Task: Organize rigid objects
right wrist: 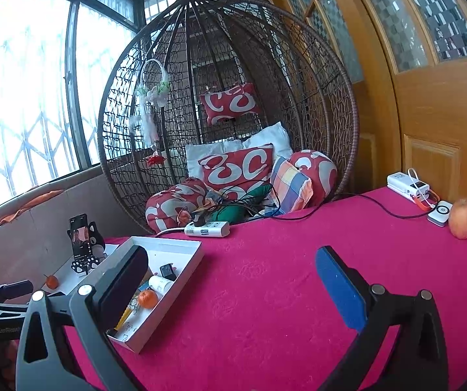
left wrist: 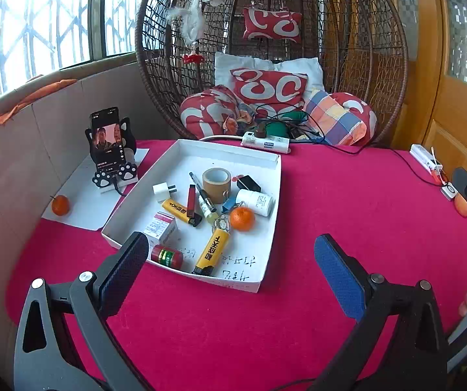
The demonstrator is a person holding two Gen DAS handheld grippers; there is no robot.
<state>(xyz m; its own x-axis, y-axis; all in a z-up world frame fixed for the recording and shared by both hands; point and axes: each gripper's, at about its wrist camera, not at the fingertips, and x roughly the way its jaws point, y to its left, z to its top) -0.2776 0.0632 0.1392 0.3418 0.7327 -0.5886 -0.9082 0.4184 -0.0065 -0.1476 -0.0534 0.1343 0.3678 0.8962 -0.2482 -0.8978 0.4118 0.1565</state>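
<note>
Across the middle of the left wrist view, a white tray (left wrist: 267, 202) sits on a pink cloth (left wrist: 347, 202) and holds the loose things: a tape roll (left wrist: 216, 181), a white plug (left wrist: 163, 191), a pen (left wrist: 202, 194), a red stick (left wrist: 191, 201), two yellow lighters (left wrist: 214, 251) (left wrist: 181, 211), a white bottle (left wrist: 255, 202), a small box (left wrist: 161, 227), a red tin (left wrist: 167, 256) and an orange (left wrist: 242, 218). At the bottom of that frame the left gripper (left wrist: 232, 270) is spread wide and empty, hovering over the tray's near edge. Left of the tray, a phone (left wrist: 107, 137) stands on a stand, with another orange (left wrist: 60, 205) lower left of it.

Toward the bottom of the right wrist view, the right gripper (right wrist: 232, 280) is also spread wide, holding nothing, above bare cloth just right of the tray. An apple (right wrist: 463, 218) sits at the far right edge, beside a white charger (right wrist: 440, 213).
</note>
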